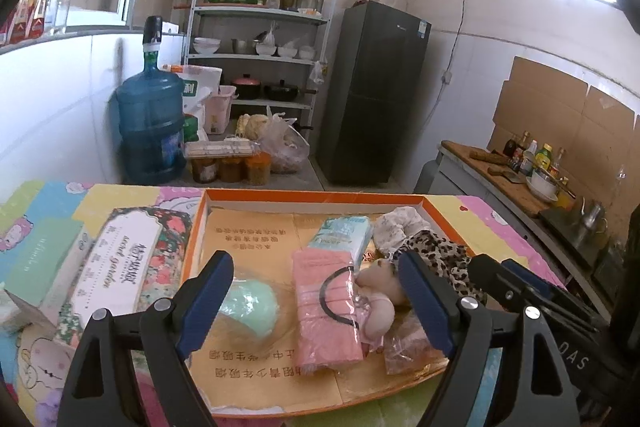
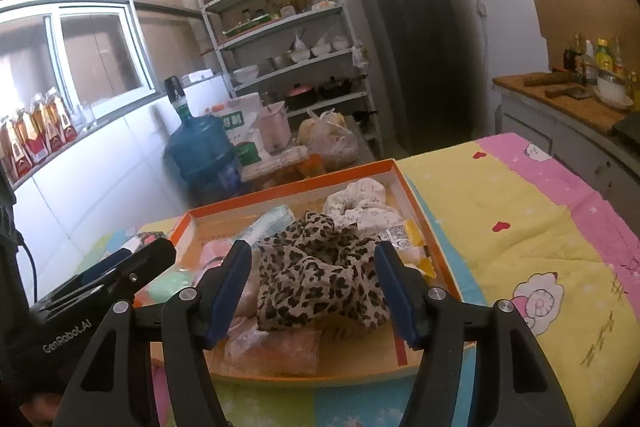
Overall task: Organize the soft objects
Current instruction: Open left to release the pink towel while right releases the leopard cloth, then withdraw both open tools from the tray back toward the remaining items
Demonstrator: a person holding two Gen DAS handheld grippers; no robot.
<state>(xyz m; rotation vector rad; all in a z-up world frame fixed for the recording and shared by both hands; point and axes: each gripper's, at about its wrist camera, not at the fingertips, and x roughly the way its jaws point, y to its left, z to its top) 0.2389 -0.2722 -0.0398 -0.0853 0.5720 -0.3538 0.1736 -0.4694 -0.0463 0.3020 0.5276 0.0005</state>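
Note:
A shallow orange-rimmed box (image 1: 312, 195) lies on the quilt-covered table. Inside are a mint-green round bundle in plastic (image 1: 252, 303), a folded pink cloth (image 1: 316, 339) with a black loop on it, a small plush toy (image 1: 378, 291), a light-blue tissue pack (image 1: 344, 233), a white patterned scrunchie (image 2: 360, 197) and a leopard-print cloth (image 2: 316, 279). My left gripper (image 1: 316, 259) hangs open above the pink cloth and the mint bundle, holding nothing. My right gripper (image 2: 313, 247) is open with the leopard cloth lying loose between its fingers in the box.
A floral tissue box (image 1: 124, 267) lies left of the orange box. Bare quilt (image 2: 520, 227) stretches to the right. Beyond the table are a blue water jug (image 1: 150, 123), a shelf rack (image 1: 260, 39), a dark fridge (image 1: 376, 95) and a counter with bottles (image 1: 520, 171).

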